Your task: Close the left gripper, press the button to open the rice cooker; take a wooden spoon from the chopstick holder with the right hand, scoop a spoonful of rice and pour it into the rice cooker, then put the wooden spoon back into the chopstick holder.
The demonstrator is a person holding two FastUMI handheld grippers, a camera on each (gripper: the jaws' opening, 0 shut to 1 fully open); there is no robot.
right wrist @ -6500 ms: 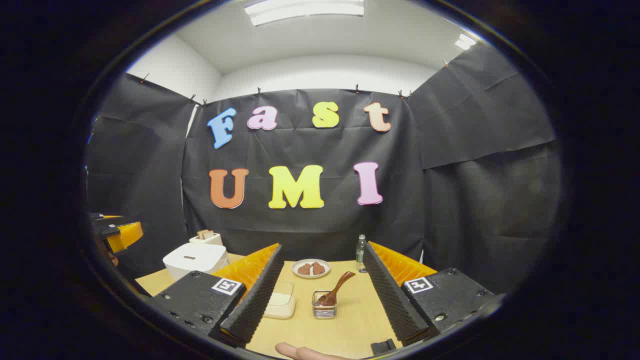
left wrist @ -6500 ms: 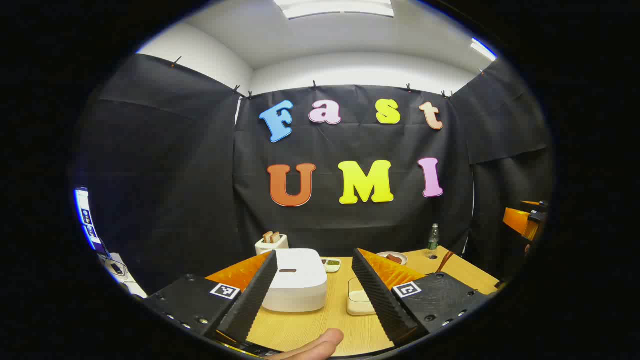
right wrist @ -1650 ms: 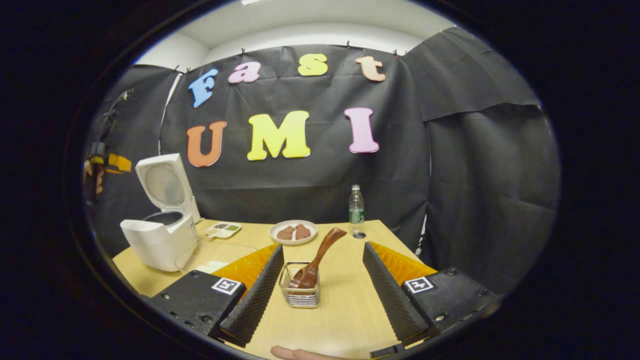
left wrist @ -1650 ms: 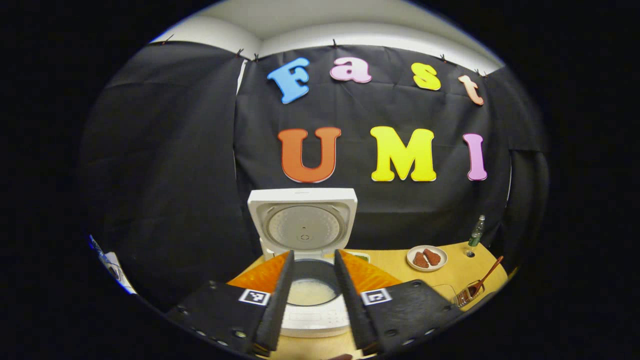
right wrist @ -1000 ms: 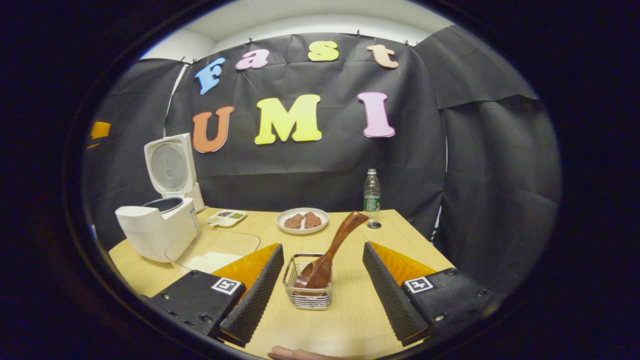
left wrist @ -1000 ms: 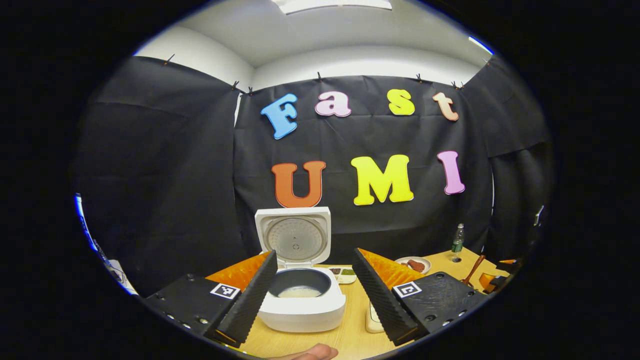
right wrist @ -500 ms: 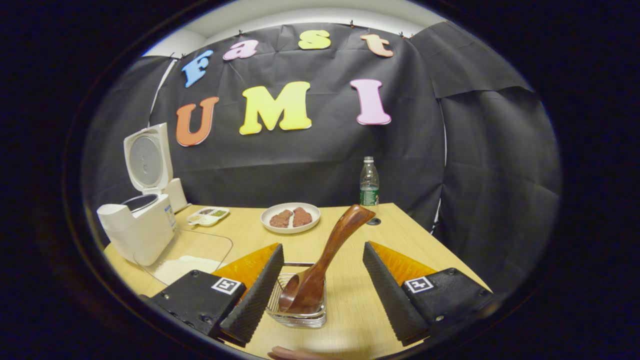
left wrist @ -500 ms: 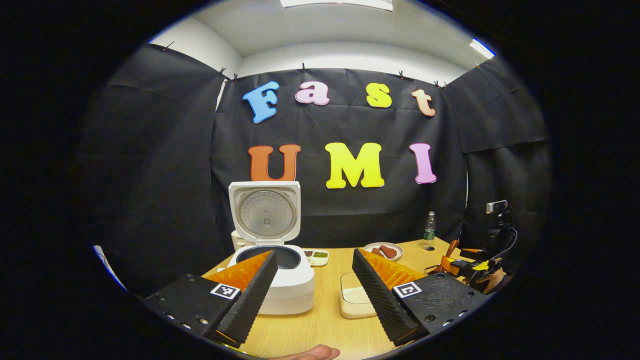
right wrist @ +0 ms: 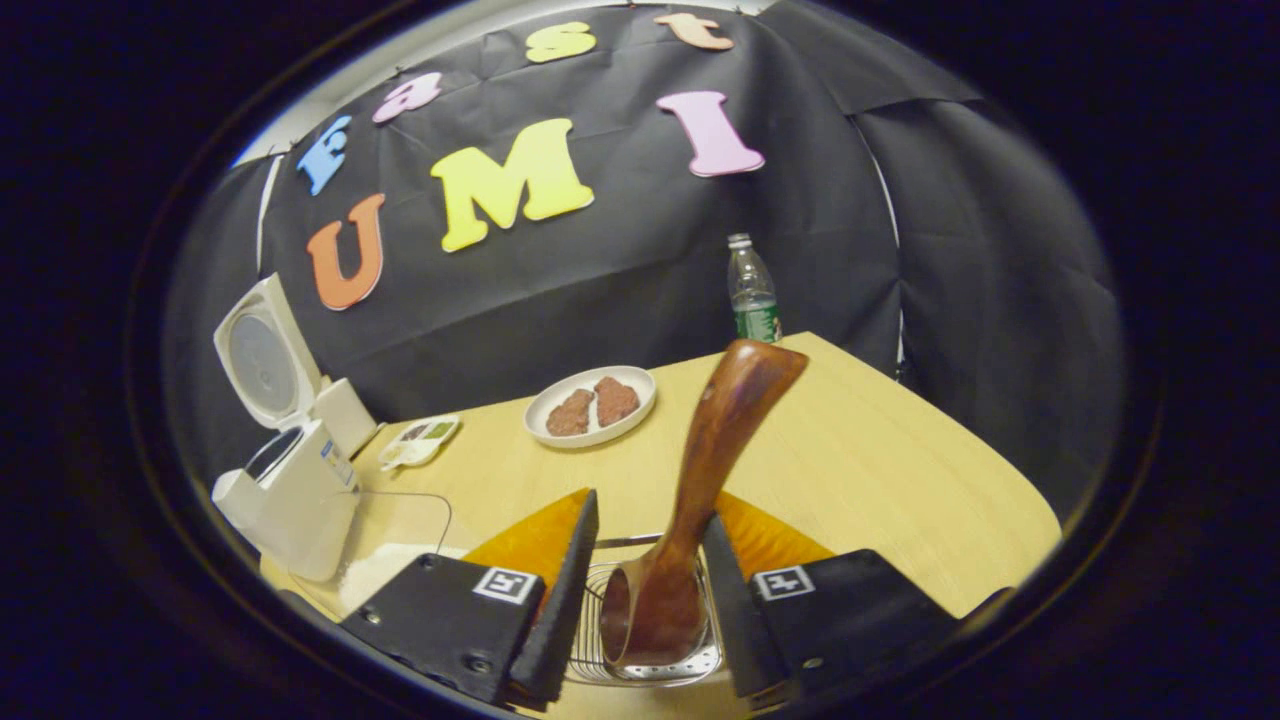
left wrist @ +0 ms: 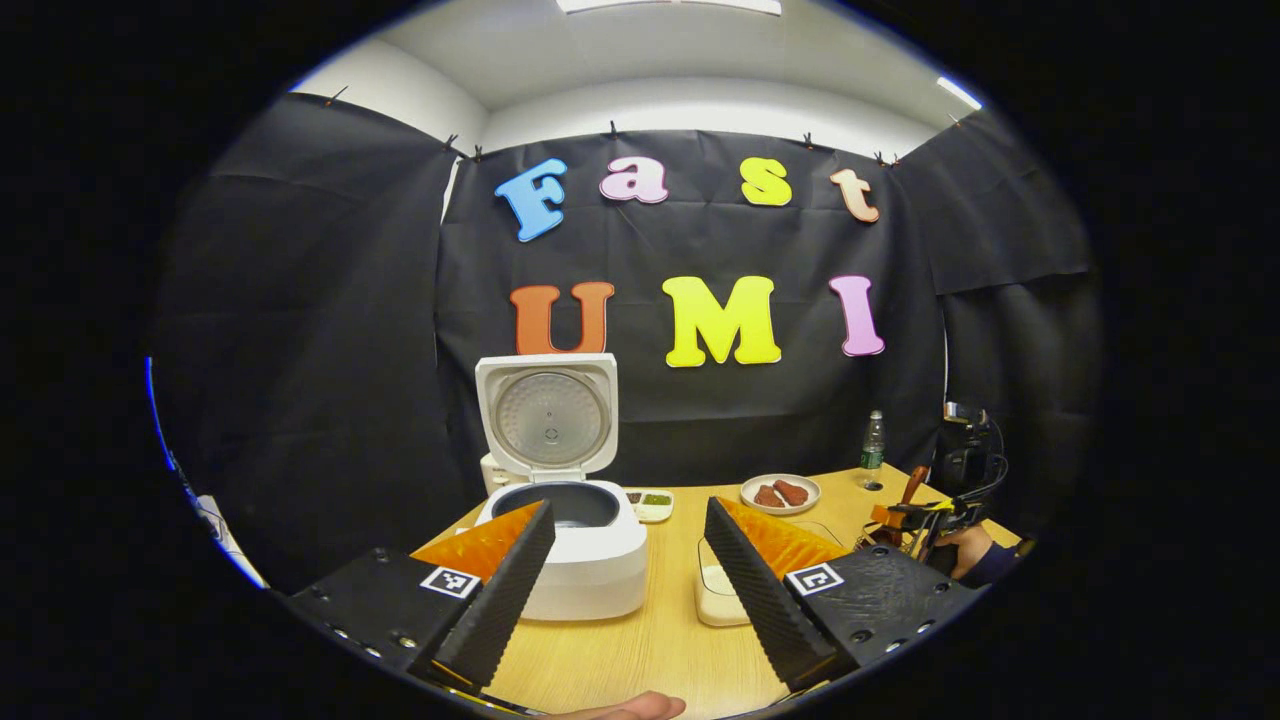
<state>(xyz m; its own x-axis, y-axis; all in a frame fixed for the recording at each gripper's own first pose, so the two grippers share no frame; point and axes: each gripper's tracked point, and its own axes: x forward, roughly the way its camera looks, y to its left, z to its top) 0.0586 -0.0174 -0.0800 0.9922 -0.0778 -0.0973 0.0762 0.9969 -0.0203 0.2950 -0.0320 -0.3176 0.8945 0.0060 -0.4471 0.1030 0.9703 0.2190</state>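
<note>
The white rice cooker (left wrist: 580,560) stands with its lid (left wrist: 548,412) raised, just beyond my open left gripper (left wrist: 628,510), which holds nothing. A clear tub of rice (left wrist: 712,590) sits to the cooker's right. In the right gripper view the brown wooden spoon (right wrist: 715,440) stands bowl-down in the wire chopstick holder (right wrist: 690,668). My right gripper (right wrist: 650,515) has its fingers drawn in against the spoon's lower part, one on each side. The cooker (right wrist: 290,505) and the rice tub (right wrist: 385,565) lie to its left. The right gripper (left wrist: 915,515) also appears far right in the left gripper view.
A plate with brown pieces (right wrist: 590,405), a small sauce tray (right wrist: 420,438) and a water bottle (right wrist: 755,290) stand toward the back of the wooden table (right wrist: 900,470). A toaster sits behind the cooker. A hand (left wrist: 975,555) holds the right gripper.
My right gripper moved down over the holder and its fingers came together onto the spoon. The left gripper stays back from the opened cooker and remains open.
</note>
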